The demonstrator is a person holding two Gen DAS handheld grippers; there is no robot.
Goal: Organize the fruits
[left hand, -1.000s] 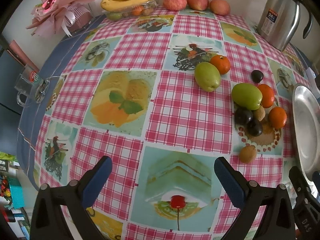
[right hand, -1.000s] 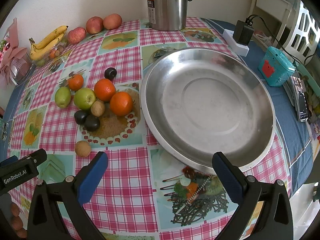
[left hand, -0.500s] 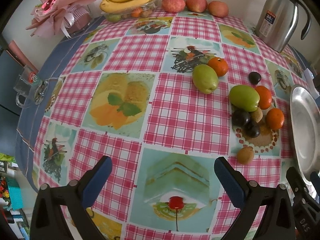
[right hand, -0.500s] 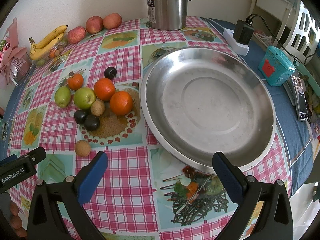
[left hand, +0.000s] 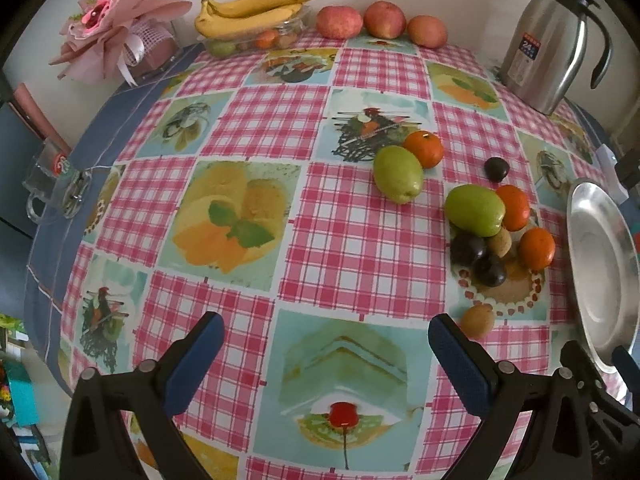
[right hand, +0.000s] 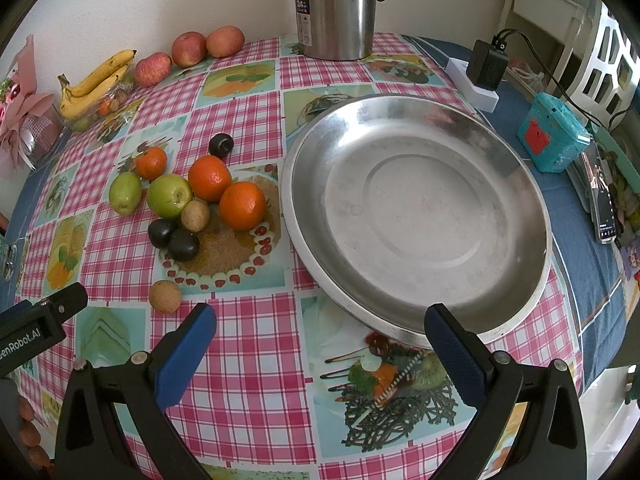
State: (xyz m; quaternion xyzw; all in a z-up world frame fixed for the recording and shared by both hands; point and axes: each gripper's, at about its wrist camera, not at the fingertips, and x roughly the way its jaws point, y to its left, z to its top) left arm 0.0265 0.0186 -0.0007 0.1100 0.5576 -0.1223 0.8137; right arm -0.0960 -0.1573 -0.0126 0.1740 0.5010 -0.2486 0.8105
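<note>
While our checked tablecloth (right hand: pixel 248 360) fills both frames, we see the empty steel dish (right hand: pixel 416 216) at centre right of the right view. A steel jug (right hand: pixel 336 8) stands at its upper edge. Loose fruits (right hand: pixel 192 208) cluster just left of the dish, none inside. Our left gripper (left hand: pixel 326 356) and right gripper (right hand: pixel 320 344) hang spread wide, grasping nothing; nothing blocks the fruit.

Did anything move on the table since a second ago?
Only the left hand-held gripper crept slightly forward, so the fruit slid a little lower in its view. Nothing was grabbed or dropped. The right hand-held gripper, the fruit pile and the metal plate stayed put.
</note>
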